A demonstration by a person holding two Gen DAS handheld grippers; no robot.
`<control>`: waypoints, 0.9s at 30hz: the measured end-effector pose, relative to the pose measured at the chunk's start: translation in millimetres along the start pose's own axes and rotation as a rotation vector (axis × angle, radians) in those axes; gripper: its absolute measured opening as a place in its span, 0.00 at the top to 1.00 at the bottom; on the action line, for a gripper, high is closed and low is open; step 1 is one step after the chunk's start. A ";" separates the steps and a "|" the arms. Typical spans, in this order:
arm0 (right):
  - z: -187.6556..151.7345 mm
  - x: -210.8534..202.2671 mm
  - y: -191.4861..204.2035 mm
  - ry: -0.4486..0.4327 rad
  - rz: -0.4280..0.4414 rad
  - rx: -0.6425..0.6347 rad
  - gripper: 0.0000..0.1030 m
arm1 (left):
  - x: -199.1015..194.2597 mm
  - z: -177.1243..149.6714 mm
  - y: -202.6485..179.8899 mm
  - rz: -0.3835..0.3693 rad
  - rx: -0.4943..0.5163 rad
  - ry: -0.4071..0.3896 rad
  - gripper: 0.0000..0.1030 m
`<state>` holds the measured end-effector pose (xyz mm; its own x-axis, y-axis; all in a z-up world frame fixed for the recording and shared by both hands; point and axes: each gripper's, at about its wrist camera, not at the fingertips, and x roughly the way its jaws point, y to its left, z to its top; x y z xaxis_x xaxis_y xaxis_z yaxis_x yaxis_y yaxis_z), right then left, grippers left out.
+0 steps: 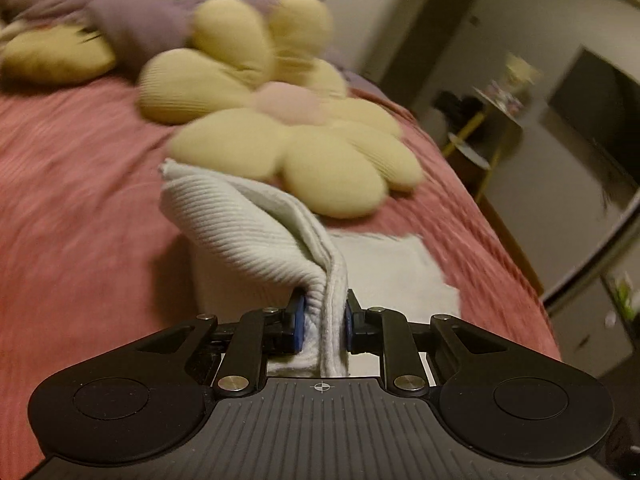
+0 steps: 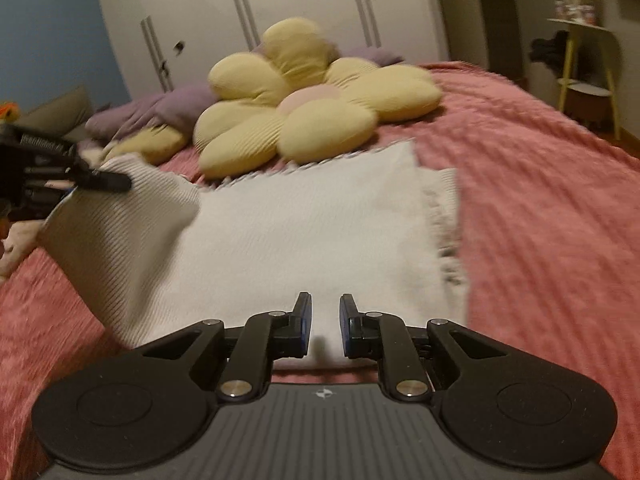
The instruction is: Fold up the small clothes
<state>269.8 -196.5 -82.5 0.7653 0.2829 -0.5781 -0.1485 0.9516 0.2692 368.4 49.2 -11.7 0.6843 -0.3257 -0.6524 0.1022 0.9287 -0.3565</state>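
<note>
Lying on the pink ribbed bedspread (image 2: 540,184), the white ribbed knit garment (image 2: 304,236) is spread mostly flat, with its left edge lifted off the bed. Left gripper (image 1: 323,320): blue pads clamped on a bunched fold of that garment (image 1: 256,236), which rises from the jaws in a ridge; seen from the right wrist view, the same gripper (image 2: 100,180) holds the raised left corner above the bedspread. Right gripper (image 2: 325,326): jaws nearly together with a narrow gap, nothing visibly between them; it hangs over the near edge of the garment, contact cannot be told. Just beyond the garment's far edge, a yellow flower-shaped cushion (image 2: 316,108) with a pink centre. Behind it, purple pillows (image 2: 160,110). Wardrobe doors (image 2: 280,4) at the back; yellow side table (image 2: 584,64) to the right. Left wrist view motion-blurred.
</note>
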 end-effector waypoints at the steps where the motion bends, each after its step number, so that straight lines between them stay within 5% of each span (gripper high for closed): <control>1: 0.9 -1.7 -4.4 -0.003 -0.006 0.010 0.86 | 10.1 -3.2 -13.1 0.010 0.032 0.008 0.79; 3: 1.8 -3.5 -11.8 0.002 -0.013 0.019 0.86 | 34.4 -16.6 -34.7 0.017 0.085 0.046 0.76; 6: 0.5 -4.6 -20.7 0.018 -0.023 0.009 0.86 | 59.2 -37.8 -43.0 -0.034 0.070 0.112 0.45; 11: 0.0 -1.8 -33.1 0.039 0.000 0.034 0.86 | 23.5 -73.6 -40.9 -0.073 0.075 0.057 0.37; 16: 18.7 11.5 -36.0 0.052 0.106 0.122 0.85 | -16.2 -105.1 -24.3 0.051 0.149 -0.005 0.29; 21: 41.6 52.7 -27.6 0.127 0.240 0.209 0.54 | -11.9 -125.7 -9.2 0.157 0.198 0.047 0.30; 27: 54.0 108.7 -22.8 0.258 0.300 0.292 0.51 | 1.3 -122.0 3.8 0.153 0.134 0.054 0.33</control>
<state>390.2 -193.9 -109.8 0.5302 0.5950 -0.6041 -0.1283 0.7605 0.6365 281.6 30.6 -95.5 0.6596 -0.1852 -0.7284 0.0980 0.9821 -0.1609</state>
